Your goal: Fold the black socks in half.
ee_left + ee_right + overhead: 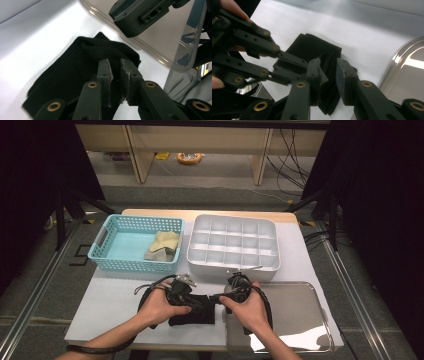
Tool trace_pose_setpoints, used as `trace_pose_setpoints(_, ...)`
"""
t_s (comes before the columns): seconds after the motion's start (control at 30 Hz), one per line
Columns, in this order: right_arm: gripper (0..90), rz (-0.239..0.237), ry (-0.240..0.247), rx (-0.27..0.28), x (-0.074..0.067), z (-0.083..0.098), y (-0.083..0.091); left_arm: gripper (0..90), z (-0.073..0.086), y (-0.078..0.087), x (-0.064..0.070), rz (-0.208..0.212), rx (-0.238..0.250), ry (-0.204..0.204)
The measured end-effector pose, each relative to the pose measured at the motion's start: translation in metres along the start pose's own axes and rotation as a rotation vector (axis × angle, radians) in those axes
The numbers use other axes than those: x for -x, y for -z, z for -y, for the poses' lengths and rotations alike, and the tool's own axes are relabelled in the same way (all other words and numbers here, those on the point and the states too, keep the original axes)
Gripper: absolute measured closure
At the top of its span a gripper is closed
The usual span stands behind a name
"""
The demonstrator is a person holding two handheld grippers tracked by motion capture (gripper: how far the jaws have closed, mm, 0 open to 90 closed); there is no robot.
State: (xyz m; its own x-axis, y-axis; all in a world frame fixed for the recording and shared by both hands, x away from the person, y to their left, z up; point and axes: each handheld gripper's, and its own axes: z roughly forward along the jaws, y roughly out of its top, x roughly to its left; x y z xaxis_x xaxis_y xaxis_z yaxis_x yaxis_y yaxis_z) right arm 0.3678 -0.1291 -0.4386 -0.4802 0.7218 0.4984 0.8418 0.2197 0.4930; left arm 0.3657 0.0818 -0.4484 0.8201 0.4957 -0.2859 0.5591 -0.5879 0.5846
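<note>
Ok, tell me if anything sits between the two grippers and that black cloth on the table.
Nothing visible does. The left gripper and the right gripper are both already at the black cloth, with its fabric between their jaws. The compartment box and the blue basket stand farther back, and the metal tray lies off to the right.

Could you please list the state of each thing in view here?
Black cloth: folded, flat on table.
Left gripper: narrow gap, cloth between jaws.
Right gripper: open over cloth.
Basket: holds a beige cloth.
Divided box: empty.
Tray: empty.
</note>
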Motion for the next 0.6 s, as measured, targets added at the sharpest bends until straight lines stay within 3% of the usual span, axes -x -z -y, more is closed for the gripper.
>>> trace_pose_setpoints(0.07, 74.8, -0.018, -0.004, 0.002, 0.001, 0.000, 0.000, 79.3, -0.001, -0.004, 0.000, -0.001, -0.015, -0.012)
trace_pose_setpoints(0.3, 81.2, 0.007, -0.013, -0.001, 0.004, 0.002, 0.001, 80.9, -0.002, -0.016, 0.005, 0.004, -0.016, -0.035)
trace_pose_setpoints(0.33, 81.8, 0.005, -0.008, -0.003, 0.005, 0.002, 0.001, 81.0, -0.002, -0.017, 0.004, -0.005, -0.039, -0.059)
trace_pose_setpoints(0.43, 82.5, 0.033, -0.019, -0.005, 0.006, 0.003, -0.002, 81.1, -0.001, -0.022, 0.003, -0.005, -0.035, -0.046)
trace_pose_setpoints(0.47, 82.4, 0.015, -0.016, -0.011, 0.008, 0.003, -0.001, 81.0, -0.001, -0.024, 0.003, 0.001, -0.023, -0.029)
trace_pose_setpoints(0.6, 82.2, 0.018, -0.026, -0.018, 0.008, 0.004, -0.004, 79.4, 0.000, -0.020, 0.001, 0.000, -0.015, -0.023)
